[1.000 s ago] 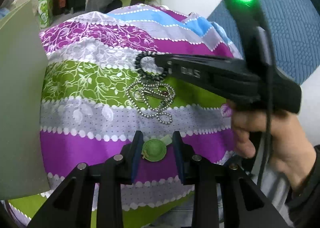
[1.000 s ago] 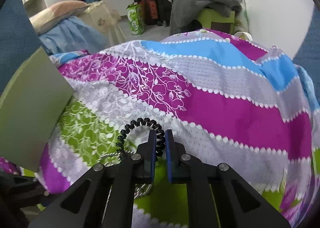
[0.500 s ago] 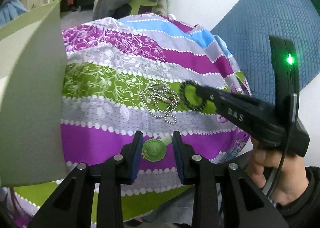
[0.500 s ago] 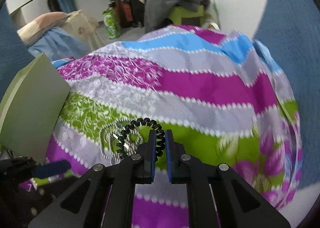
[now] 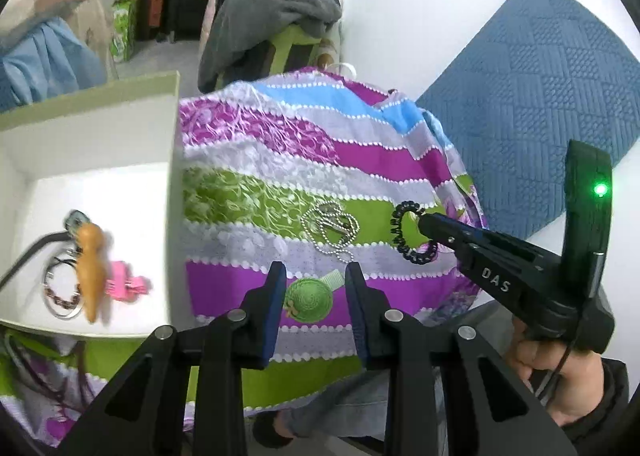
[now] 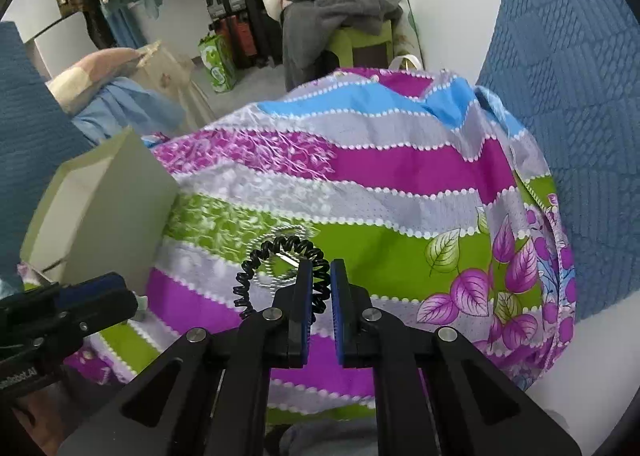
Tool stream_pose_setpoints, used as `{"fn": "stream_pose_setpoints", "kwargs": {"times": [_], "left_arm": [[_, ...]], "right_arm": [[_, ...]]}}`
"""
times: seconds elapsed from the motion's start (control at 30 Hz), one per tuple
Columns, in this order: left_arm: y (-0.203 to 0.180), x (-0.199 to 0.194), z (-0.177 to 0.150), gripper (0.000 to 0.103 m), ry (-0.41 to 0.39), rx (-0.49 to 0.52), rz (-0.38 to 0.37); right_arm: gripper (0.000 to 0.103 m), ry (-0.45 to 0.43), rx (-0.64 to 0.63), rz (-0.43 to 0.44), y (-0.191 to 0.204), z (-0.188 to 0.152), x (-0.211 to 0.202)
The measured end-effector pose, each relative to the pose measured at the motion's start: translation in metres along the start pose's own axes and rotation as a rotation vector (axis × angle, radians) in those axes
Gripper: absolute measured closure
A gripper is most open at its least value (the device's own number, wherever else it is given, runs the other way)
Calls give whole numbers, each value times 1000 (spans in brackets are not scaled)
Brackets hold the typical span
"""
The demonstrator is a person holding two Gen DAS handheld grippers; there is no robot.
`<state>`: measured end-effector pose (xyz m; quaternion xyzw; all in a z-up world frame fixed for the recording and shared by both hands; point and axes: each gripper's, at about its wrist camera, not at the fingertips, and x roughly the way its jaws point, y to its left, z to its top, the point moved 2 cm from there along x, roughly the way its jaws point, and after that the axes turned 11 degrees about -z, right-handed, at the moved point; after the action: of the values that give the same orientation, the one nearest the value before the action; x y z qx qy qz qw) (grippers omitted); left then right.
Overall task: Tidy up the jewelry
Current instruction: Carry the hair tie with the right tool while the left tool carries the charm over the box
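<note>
Jewelry mid-transfer: the right gripper (image 6: 321,288) carries a black coil bracelet (image 6: 276,268) clamped above the striped cloth (image 6: 400,168); the left gripper (image 5: 316,296) pinches a green hat clip (image 5: 309,301). Next, likely, both go to the box (image 5: 172,184) at the cloth's left edge.

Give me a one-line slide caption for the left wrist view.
Left gripper holds a green hat clip while the right gripper lifts a black coil bracelet beside the open box.
</note>
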<state>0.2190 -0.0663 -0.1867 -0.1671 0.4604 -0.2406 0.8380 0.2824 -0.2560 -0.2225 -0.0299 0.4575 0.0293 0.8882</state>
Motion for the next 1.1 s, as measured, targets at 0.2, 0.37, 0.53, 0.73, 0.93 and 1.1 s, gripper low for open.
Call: {"fn": "stream_pose_setpoints", "kwargs": {"times": [0.2, 0.37, 0.53, 0.73, 0.93, 1.1], "left_arm": [[3, -21, 7, 73, -19, -24, 0], [10, -42, 19, 73, -11, -34, 50], [14, -73, 40, 73, -38, -19, 68], [25, -110, 66, 73, -68, -15, 108], [35, -149, 86, 73, -114, 8, 145], [51, -180, 96, 73, -153, 16, 182]], "right_arm": [[96, -24, 15, 5, 7, 11, -23], [96, -52, -1, 8, 15, 30, -45], [96, -108, 0, 22, 25, 54, -73], [96, -158, -4, 35, 46, 82, -92], [96, -204, -44, 67, 80, 100, -108], [96, -221, -65, 108, 111, 106, -113]]}}
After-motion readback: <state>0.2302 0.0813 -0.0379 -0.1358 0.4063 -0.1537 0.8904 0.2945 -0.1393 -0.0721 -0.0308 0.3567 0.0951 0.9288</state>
